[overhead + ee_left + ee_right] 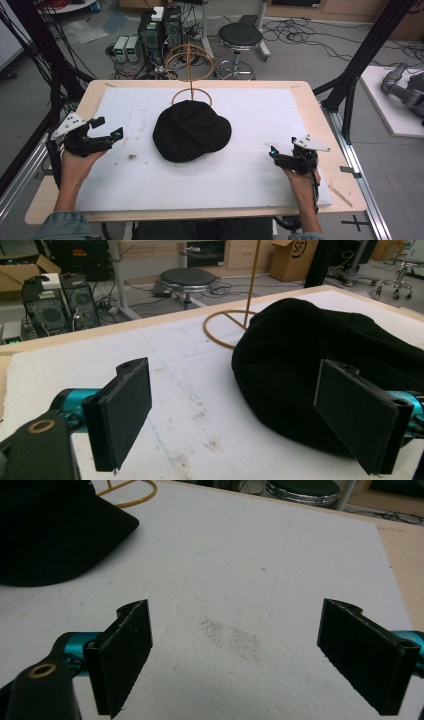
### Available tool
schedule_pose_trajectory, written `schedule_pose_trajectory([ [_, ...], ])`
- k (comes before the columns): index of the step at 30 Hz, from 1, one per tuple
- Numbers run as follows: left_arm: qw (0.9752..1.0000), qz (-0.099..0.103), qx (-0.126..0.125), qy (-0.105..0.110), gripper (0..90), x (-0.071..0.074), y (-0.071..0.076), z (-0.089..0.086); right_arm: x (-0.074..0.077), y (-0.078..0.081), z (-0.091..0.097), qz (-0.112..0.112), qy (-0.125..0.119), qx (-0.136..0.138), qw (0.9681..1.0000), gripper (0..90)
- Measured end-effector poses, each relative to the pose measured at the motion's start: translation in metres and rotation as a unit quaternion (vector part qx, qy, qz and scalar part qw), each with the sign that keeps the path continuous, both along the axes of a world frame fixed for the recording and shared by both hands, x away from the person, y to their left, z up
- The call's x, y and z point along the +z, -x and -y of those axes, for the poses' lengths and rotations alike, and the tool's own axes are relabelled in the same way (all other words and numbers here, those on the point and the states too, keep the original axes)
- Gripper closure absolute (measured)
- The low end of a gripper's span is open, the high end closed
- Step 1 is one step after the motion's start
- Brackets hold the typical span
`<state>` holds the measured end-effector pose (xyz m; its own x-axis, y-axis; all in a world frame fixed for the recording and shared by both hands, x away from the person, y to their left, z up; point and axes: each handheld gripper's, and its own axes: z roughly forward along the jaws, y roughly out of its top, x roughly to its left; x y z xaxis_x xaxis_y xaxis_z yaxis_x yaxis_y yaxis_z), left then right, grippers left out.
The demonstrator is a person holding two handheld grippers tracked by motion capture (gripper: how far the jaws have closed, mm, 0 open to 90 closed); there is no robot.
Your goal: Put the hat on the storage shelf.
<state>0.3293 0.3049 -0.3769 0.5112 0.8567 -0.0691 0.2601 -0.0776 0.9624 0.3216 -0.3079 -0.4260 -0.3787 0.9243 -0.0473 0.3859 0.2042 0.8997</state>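
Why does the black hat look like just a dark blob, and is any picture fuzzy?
In the high view the black hat is so dark that its folds barely show, under soft, even light on the white mat. In the left gripper view the near pads look slightly soft, and the hat stays featureless. In the right gripper view the mat's grey smudge looks grainy; no glare.

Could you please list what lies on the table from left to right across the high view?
Left hand-held gripper → black cap → right hand-held gripper. The wire stand behind the cap overlaps it, so I leave it out.
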Motion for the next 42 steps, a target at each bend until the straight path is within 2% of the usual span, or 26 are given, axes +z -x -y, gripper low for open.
schedule_pose_trajectory([
  [4,1.0,0.002,-0.003,-0.002,15.7,0.001,-0.007,0.008,0.0,0.0,0.0,-0.001,0.002,0.003,1.0,14.5],
  [8,0.9998,-0.002,-0.015,-0.015,15.7,0.003,-0.016,0.022,0.0,0.001,0.0,-0.002,-0.002,0.0,1.0,14.5],
  [13,0.9994,-0.002,-0.031,-0.017,15.7,0.004,-0.025,0.034,0.0,0.001,0.0,-0.004,-0.001,-0.001,1.0,14.5],
  [15,0.9991,-0.003,-0.033,-0.027,15.7,0.003,-0.028,0.038,0.0,0.001,0.001,-0.003,-0.002,-0.001,1.0,14.5],
  [29,0.9978,0.006,-0.063,-0.02,15.7,0.006,-0.048,0.071,-0.001,0.001,0.001,-0.006,-0.002,-0.003,1.0,14.5],
  [38,0.9968,0.002,-0.076,-0.021,15.7,0.001,-0.062,0.094,-0.002,0.003,0.007,0.002,-0.017,-0.005,0.9998,15.3],
  [42,0.9959,-0.001,-0.087,-0.022,15.7,-0.001,-0.069,0.106,-0.002,0.004,0.008,0.002,-0.013,-0.005,0.9999,15.2],
])
